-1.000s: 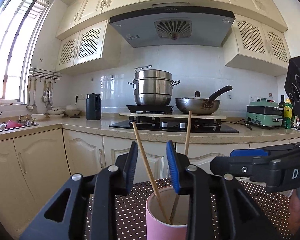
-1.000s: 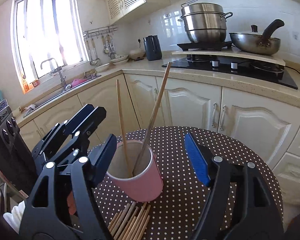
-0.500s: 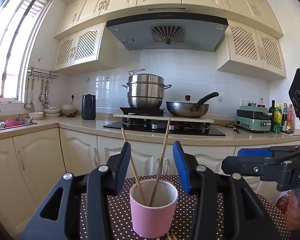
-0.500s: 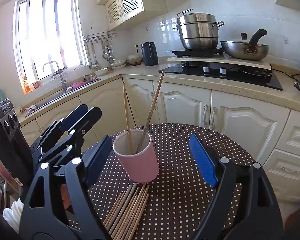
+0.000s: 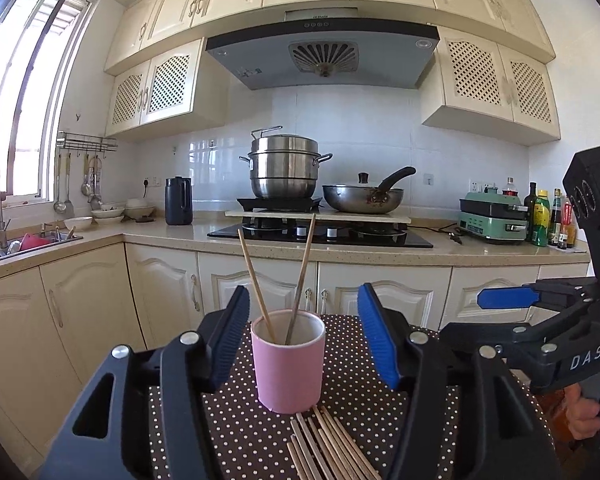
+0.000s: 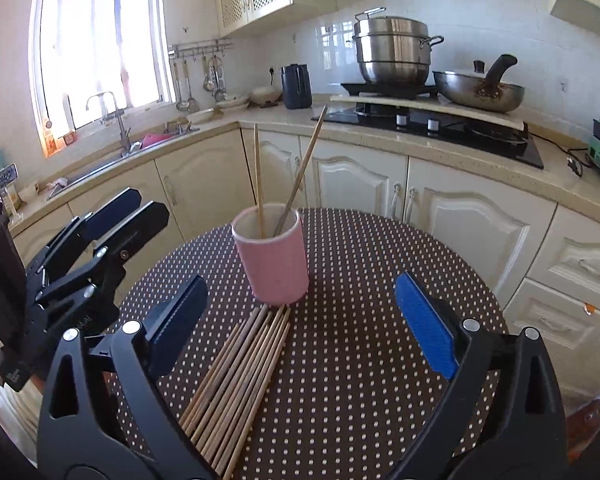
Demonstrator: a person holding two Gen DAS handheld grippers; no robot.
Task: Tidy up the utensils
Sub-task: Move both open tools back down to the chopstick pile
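Two wooden chopsticks (image 6: 284,176) are stood in a smooth pink cylindrical cup (image 6: 272,260); a loose bundle (image 6: 236,380) is laid near it on polka-dot cloth (image 6: 360,360). Both the left gripper (image 5: 300,344) and right gripper (image 6: 300,328) are spread wide, nothing held.

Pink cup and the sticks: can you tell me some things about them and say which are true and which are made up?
1. Two chopsticks stand in the pink cup. True.
2. The cup lies tipped over. False: it stands upright on the dotted table.
3. A bundle of chopsticks lies flat on the table in front of the cup. True.
4. The right gripper holds a chopstick. False: it is open and empty.
5. The left gripper squeezes the cup. False: its open fingers stand apart from it.
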